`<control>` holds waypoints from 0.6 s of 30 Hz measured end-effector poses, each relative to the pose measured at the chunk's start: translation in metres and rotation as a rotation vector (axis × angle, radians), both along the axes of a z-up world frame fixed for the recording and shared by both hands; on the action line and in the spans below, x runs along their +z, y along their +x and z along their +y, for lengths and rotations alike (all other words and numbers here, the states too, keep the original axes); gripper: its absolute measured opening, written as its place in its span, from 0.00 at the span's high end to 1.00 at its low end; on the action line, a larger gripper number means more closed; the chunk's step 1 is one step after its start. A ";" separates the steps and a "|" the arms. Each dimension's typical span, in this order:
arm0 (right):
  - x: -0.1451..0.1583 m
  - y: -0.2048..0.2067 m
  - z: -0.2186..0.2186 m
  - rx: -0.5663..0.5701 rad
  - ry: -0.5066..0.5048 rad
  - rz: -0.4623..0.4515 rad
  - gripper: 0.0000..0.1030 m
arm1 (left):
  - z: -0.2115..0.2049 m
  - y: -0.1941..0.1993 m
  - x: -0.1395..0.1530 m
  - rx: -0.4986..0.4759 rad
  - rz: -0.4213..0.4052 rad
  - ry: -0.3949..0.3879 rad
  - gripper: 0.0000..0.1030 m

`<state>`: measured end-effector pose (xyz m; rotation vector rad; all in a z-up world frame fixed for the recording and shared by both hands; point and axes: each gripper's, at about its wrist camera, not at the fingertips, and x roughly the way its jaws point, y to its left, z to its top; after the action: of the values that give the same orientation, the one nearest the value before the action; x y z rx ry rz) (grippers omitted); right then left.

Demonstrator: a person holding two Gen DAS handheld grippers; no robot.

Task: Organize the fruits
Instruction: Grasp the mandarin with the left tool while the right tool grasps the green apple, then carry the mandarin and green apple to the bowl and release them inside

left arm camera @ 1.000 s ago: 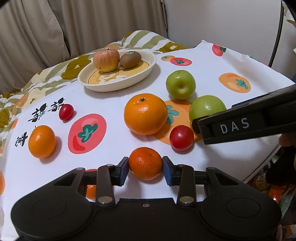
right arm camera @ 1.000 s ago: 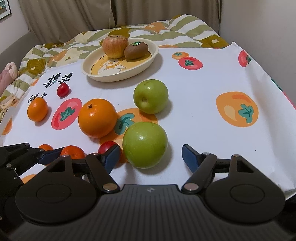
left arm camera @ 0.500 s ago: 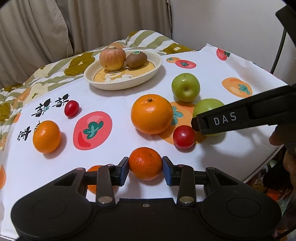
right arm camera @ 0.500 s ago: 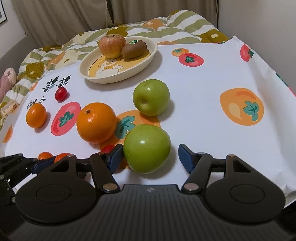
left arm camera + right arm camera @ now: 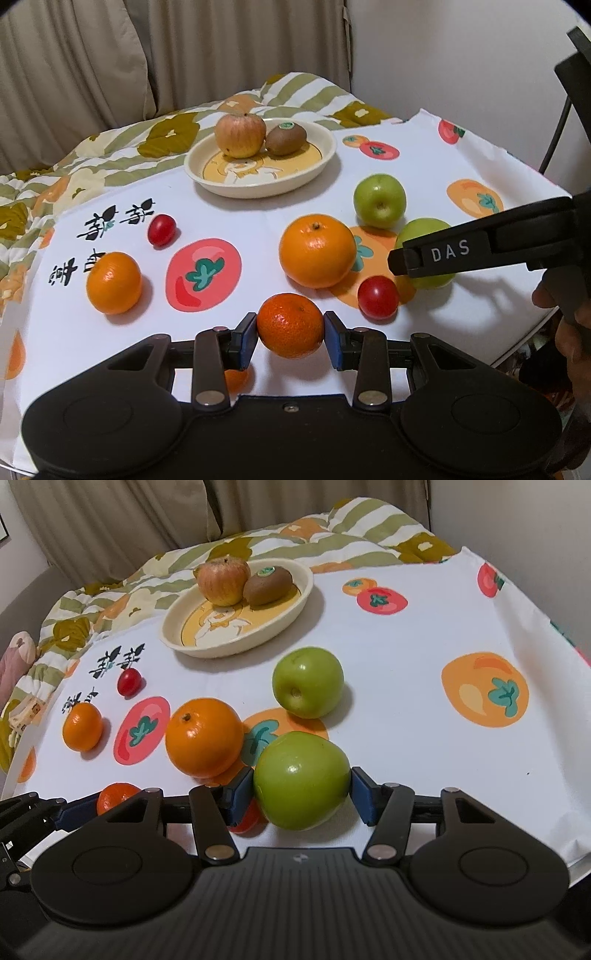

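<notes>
The mandarin (image 5: 290, 325) sits gripped between the blue pads of your left hand-held gripper (image 5: 291, 334), the plate (image 5: 258, 184) lying at about 11 o'clock. Your right hand-held gripper (image 5: 302, 794) clasps the near green apple (image 5: 301, 779) (plate there also near 11 o'clock), well apart.
</notes>
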<state>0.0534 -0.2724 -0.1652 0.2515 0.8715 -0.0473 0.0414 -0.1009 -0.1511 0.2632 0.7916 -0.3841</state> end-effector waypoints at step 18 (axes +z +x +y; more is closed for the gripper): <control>0.074 -0.010 0.013 0.011 -0.037 -0.095 0.31 | 0.031 0.003 0.067 0.054 -0.072 -0.062 0.59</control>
<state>0.0432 -0.2592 -0.0913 0.2124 0.7772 -0.0412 0.0448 -0.0702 -0.0842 0.1962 0.7132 -0.3457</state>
